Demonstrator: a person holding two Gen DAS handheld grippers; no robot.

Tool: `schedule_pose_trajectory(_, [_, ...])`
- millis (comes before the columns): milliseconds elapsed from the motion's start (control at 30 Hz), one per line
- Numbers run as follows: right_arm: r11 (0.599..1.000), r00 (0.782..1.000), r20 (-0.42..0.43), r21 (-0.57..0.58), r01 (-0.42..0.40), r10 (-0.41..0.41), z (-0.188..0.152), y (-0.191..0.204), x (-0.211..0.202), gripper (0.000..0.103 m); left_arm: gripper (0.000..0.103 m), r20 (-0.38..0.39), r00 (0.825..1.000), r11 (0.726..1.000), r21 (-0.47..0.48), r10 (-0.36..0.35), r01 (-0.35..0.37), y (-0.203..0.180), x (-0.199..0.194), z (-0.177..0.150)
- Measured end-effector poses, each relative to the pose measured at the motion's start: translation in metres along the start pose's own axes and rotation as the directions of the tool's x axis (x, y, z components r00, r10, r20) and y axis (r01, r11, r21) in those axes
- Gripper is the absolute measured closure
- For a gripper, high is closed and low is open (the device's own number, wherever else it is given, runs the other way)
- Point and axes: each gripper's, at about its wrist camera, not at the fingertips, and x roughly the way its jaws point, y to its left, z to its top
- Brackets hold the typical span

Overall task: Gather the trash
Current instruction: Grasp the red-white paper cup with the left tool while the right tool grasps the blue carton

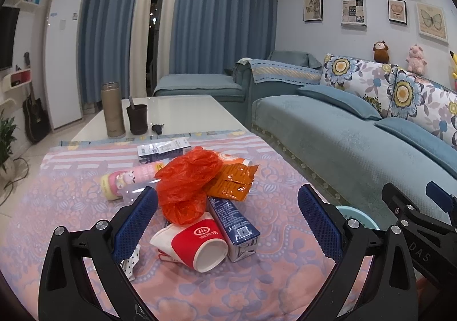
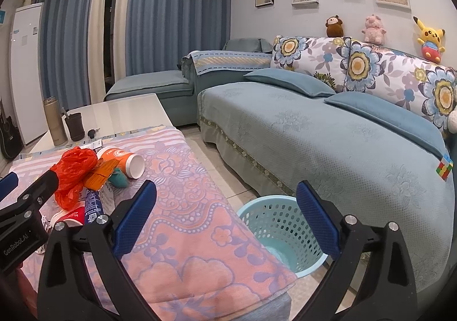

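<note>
A pile of trash lies on the pink patterned cloth [image 1: 257, 286]: a red plastic bag [image 1: 185, 181], a red paper cup [image 1: 197, 244] on its side, a blue carton [image 1: 234, 224], an orange wrapper [image 1: 231, 181], a pink bottle [image 1: 128, 178] and a white-blue carton [image 1: 162, 149]. My left gripper [image 1: 227, 224] is open, its fingers either side of the cup and blue carton. My right gripper [image 2: 225, 218] is open and empty, over the cloth's right edge beside a light blue basket [image 2: 282, 235] on the floor. The red bag [image 2: 72, 172] and an orange cup [image 2: 122, 161] show in the right wrist view.
A white coffee table [image 1: 182, 112] beyond the cloth holds a tan flask [image 1: 112, 109], a dark cup [image 1: 137, 119] and keys [image 1: 157, 128]. A blue sofa [image 2: 328, 132] runs along the right. A strip of tiled floor [image 2: 217, 166] separates it from the table.
</note>
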Motion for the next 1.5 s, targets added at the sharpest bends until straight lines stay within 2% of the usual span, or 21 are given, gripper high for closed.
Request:
schedule_pose_trajectory(100, [1.000,1.000,0.002,0.002,-0.003,0.003,0.000,0.000,0.000,0.012,0.008,0.009,1.000,1.000,-0.007,0.016,-0.016,0.002,-0.003,0.001])
schedule_pose_trajectory(200, [1.000,1.000,-0.001,0.000,-0.022,0.022,0.001,0.000,0.000,0.017,0.008,0.114,0.988,0.994,-0.042,0.106,-0.101,0.020,-0.029,0.014])
schedule_pose_trajectory(267, [0.998,0.998,-0.013,-0.008,-0.066,0.066,0.004,0.004,0.002,0.023,0.008,0.159,0.980,0.992,-0.054,0.123,-0.116,0.036,-0.042,0.021])
schedule_pose_trajectory(333, [0.992,0.993,-0.021,-0.047,-0.116,0.115,0.006,0.013,0.006,0.031,0.008,0.156,0.978,0.990,-0.043,0.137,-0.132,0.052,-0.045,0.025])
schedule_pose_trajectory(433, [0.974,0.979,-0.038,-0.094,-0.205,0.202,0.009,0.028,0.011,0.043,0.008,0.059,0.994,0.994,-0.070,0.091,-0.087,0.083,-0.032,0.024])
schedule_pose_trajectory(467, [0.963,0.969,-0.049,-0.110,-0.248,0.244,0.010,0.036,0.014,0.047,0.008,0.023,0.997,0.994,-0.091,0.068,-0.065,0.094,-0.026,0.022])
schedule_pose_trajectory(567, [0.916,0.927,-0.102,-0.145,-0.374,0.362,0.008,0.059,0.023,0.047,0.009,-0.085,0.996,0.988,-0.152,0.016,-0.029,0.121,-0.003,0.010])
schedule_pose_trajectory(733, [0.847,0.866,-0.213,-0.202,-0.491,0.452,-0.004,0.105,0.044,0.046,0.013,-0.242,0.970,0.978,-0.201,-0.001,-0.049,0.148,0.024,-0.021])
schedule_pose_trajectory(800, [0.834,0.852,-0.249,-0.207,-0.512,0.461,-0.009,0.120,0.054,0.047,0.013,-0.300,0.954,0.979,-0.194,0.006,-0.067,0.156,0.029,-0.037])
schedule_pose_trajectory(900, [0.820,0.823,-0.302,-0.176,-0.545,0.482,-0.014,0.130,0.071,0.046,0.016,-0.335,0.941,0.970,-0.239,-0.044,-0.040,0.164,0.033,-0.052])
schedule_pose_trajectory(967, [0.813,0.800,-0.341,-0.145,-0.563,0.493,-0.016,0.132,0.084,0.046,0.017,-0.323,0.940,0.962,-0.274,-0.111,0.019,0.162,0.034,-0.050])
schedule_pose_trajectory(1000, [0.816,0.796,-0.357,-0.135,-0.562,0.489,-0.017,0.135,0.089,0.046,0.017,-0.315,0.938,0.963,-0.265,-0.141,0.056,0.155,0.034,-0.047])
schedule_pose_trajectory(1067, [0.826,0.790,-0.396,-0.124,-0.550,0.467,-0.020,0.140,0.102,0.046,0.017,-0.310,0.938,0.971,-0.225,-0.154,0.085,0.141,0.035,-0.040])
schedule_pose_trajectory(1233, [0.823,0.737,-0.493,-0.071,-0.563,0.462,-0.031,0.149,0.132,0.047,0.017,-0.340,0.920,0.971,-0.198,-0.196,0.133,0.120,0.045,-0.044])
schedule_pose_trajectory(1267, [0.824,0.735,-0.499,-0.069,-0.562,0.459,-0.034,0.147,0.135,0.050,0.017,-0.349,0.915,0.971,-0.193,-0.201,0.140,0.116,0.047,-0.045])
schedule_pose_trajectory(1333, [0.822,0.731,-0.501,-0.064,-0.565,0.464,-0.036,0.144,0.136,0.066,0.017,-0.368,0.904,0.970,-0.180,-0.220,0.163,0.109,0.053,-0.047])
schedule_pose_trajectory(1433, [0.834,0.761,-0.468,-0.087,-0.545,0.449,-0.035,0.128,0.126,0.066,0.017,-0.402,0.883,0.968,-0.159,-0.241,0.192,0.095,0.061,-0.049])
schedule_pose_trajectory(1500, [0.839,0.768,-0.459,-0.083,-0.538,0.447,-0.034,0.118,0.121,0.067,0.017,-0.425,0.865,0.961,-0.186,-0.267,0.205,0.090,0.071,-0.050])
